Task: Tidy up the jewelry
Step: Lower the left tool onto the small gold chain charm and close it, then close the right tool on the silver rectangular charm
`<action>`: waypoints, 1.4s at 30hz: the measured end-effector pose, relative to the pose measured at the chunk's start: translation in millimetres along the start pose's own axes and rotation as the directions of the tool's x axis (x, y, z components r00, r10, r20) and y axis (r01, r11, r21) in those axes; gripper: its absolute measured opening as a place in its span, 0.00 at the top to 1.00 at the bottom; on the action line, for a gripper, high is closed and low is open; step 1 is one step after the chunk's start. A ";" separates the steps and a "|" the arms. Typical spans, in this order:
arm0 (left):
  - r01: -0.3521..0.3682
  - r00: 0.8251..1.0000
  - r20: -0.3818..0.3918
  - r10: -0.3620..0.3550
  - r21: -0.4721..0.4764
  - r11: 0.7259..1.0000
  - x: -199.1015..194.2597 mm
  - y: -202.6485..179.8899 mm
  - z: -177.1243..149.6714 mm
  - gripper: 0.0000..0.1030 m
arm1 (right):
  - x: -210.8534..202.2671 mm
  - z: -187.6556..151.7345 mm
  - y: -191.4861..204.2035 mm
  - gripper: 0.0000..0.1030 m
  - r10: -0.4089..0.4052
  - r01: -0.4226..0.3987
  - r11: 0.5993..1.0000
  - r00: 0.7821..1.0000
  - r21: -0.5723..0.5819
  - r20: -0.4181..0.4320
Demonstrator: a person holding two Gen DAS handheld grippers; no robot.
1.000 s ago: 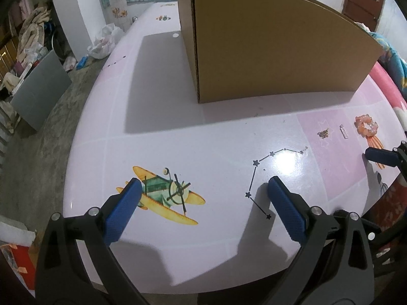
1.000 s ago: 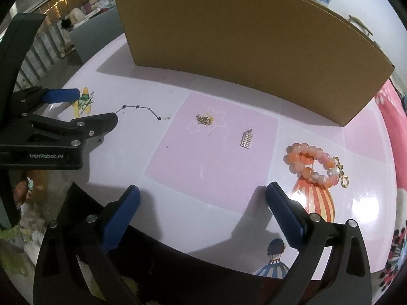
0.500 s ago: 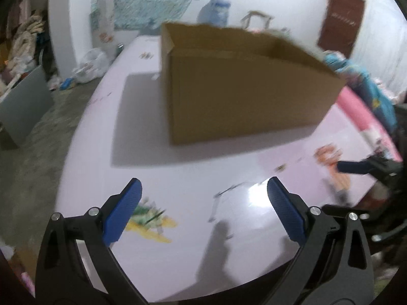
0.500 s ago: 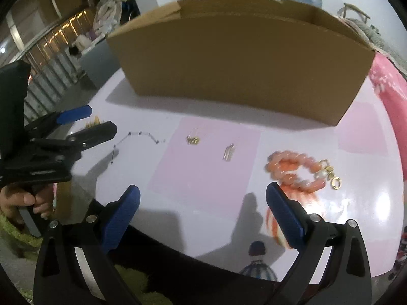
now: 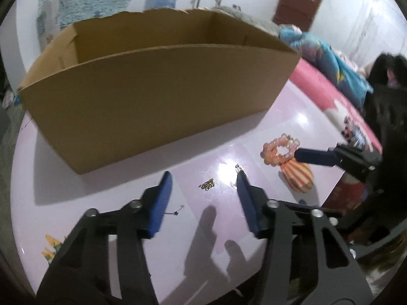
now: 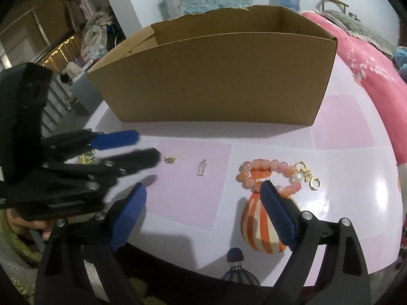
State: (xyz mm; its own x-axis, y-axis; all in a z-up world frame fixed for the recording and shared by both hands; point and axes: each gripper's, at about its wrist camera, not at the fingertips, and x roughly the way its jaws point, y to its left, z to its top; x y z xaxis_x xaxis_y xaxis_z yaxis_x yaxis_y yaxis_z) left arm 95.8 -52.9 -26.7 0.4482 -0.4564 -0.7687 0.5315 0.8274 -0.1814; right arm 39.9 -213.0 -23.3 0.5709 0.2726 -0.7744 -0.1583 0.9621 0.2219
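An open cardboard box (image 5: 157,101) (image 6: 216,76) stands at the back of the pink table (image 5: 76,216). In front of it lie a small gold chain (image 5: 206,184) (image 6: 169,159), a silver pendant (image 5: 239,169) (image 6: 202,169) and an orange bead bracelet (image 5: 279,151) (image 6: 257,164) with a gold clasp (image 6: 309,175). My left gripper (image 5: 203,178) (image 6: 148,146) hovers over the gold chain. Its jaws are closing with the chain in the gap between them, untouched. My right gripper (image 6: 203,186) is closing slightly. Nothing is between its jaws, and its right fingertip sits just before the bracelet.
Pink flowered bedding (image 6: 368,58) borders the table on the right. A painted striped balloon (image 6: 262,226) marks the tabletop near the front edge. A hand (image 6: 25,226) holds the left gripper at the lower left. Clutter and a grey panel (image 6: 81,89) lie beyond the table's left side.
My left gripper swung right from the airplane picture to the jewelry, tilted up so the box's inside shows, and its jaws narrowed. The right gripper lifted and drew closer to the bracelet.
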 end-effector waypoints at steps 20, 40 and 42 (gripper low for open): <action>-0.108 0.990 -0.075 0.120 0.141 0.984 25.3 -23.1 -1.3 0.97 | -11.3 -0.1 -12.5 0.22 -0.011 0.011 1.000 0.998 0.002 0.067; -0.072 0.996 0.036 0.079 -0.175 0.982 -37.0 53.5 -23.1 0.98 | 18.2 17.2 10.2 0.55 0.001 -0.001 0.998 1.000 -0.065 -0.004; -0.065 0.997 0.035 0.072 -0.172 0.983 -35.0 53.2 -23.5 0.98 | 21.9 17.0 11.6 0.59 -0.017 0.016 0.997 1.000 -0.071 -0.013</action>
State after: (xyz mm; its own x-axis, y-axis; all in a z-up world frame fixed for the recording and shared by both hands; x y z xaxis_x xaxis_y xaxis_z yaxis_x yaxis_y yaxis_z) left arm 91.5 14.8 -23.8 0.5102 -0.4070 -0.7577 0.3694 0.8993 -0.2343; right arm 64.3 -196.0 -27.6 0.5630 0.2563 -0.7857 -0.2058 0.9642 0.1671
